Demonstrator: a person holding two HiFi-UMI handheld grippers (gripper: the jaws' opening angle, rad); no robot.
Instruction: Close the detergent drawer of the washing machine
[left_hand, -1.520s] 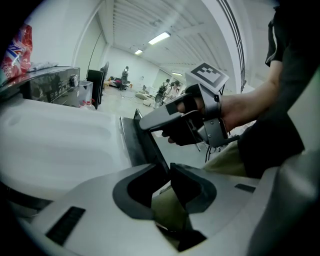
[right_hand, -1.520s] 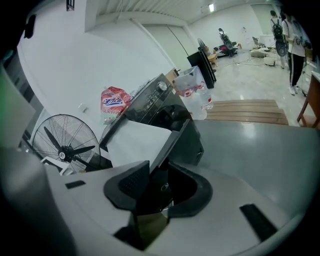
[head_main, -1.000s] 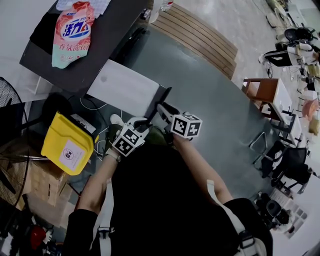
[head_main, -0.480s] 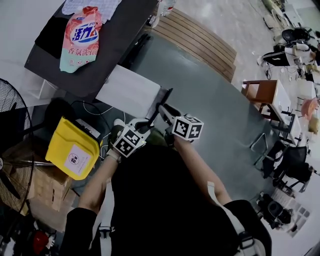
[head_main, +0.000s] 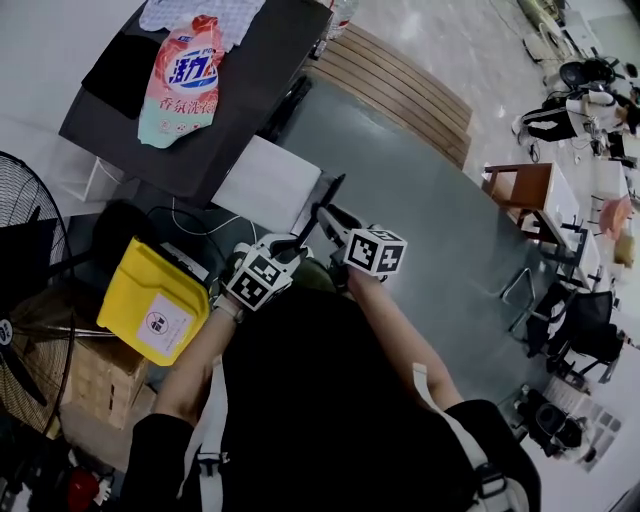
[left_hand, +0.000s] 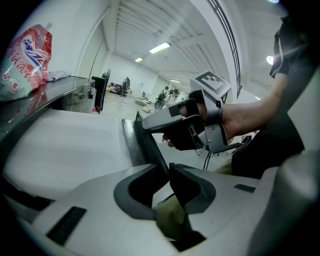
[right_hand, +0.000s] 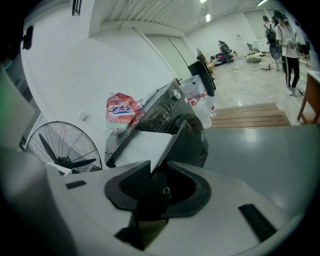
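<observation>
Left gripper (head_main: 296, 244) and right gripper (head_main: 325, 215), fingers (left_hand: 135, 187) partly closed, clamp the detergent drawer (head_main: 268, 182) by its front; it protrudes less from the washing machine (head_main: 235, 95) than before, so we judge closing under way

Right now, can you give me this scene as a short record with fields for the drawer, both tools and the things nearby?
drawer: open, sticks out of the washer; white top, dark front
left tool: shut on the drawer's front edge
right tool: shut on the same edge, beside the left tool
on washer: bag of detergent, lying flat
to the person's left: fan, yellow box
</observation>
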